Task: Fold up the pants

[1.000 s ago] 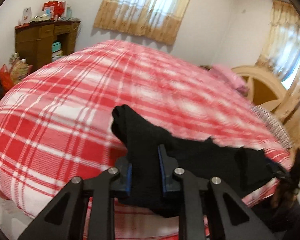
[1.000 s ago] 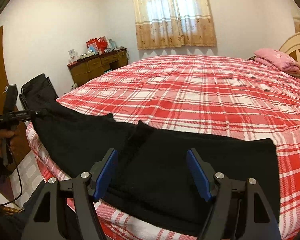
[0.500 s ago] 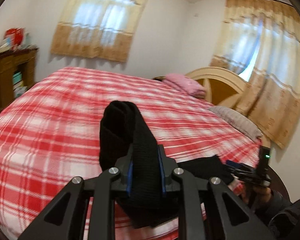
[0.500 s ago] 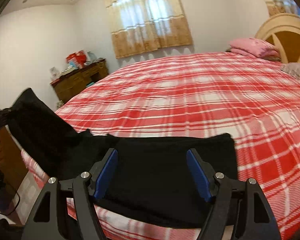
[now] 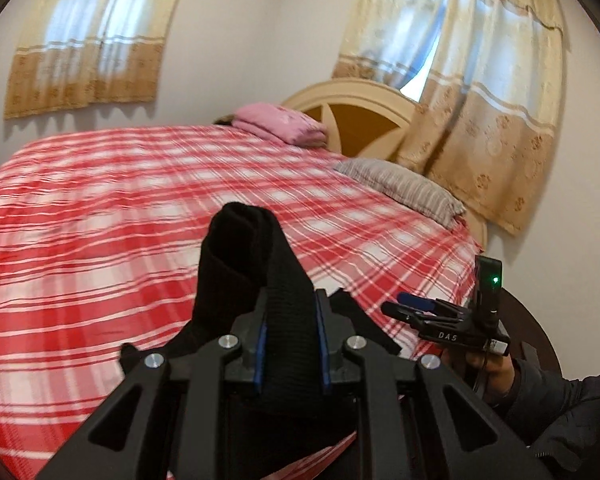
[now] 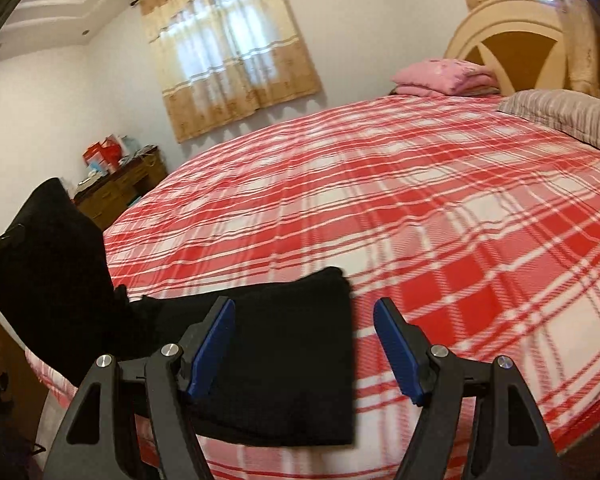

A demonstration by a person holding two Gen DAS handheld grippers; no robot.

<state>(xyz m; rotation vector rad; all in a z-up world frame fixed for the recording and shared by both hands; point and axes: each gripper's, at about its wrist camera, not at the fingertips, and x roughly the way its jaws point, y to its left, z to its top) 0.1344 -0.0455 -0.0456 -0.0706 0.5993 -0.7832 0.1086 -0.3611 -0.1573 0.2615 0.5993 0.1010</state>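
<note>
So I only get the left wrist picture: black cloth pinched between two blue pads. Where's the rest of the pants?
Observer: In the right wrist view, the rest of the pants lies flat near the edge of the bed.
Operator: Is the other tool gripping them too?
Observer: No. The right gripper is open, with one pad over the cloth and the other over the bed.
Operator: And the end I'm holding?
Observer: From that side, the end in the left gripper is raised off the bed, and the cloth droops from it down to the flat part.
</note>
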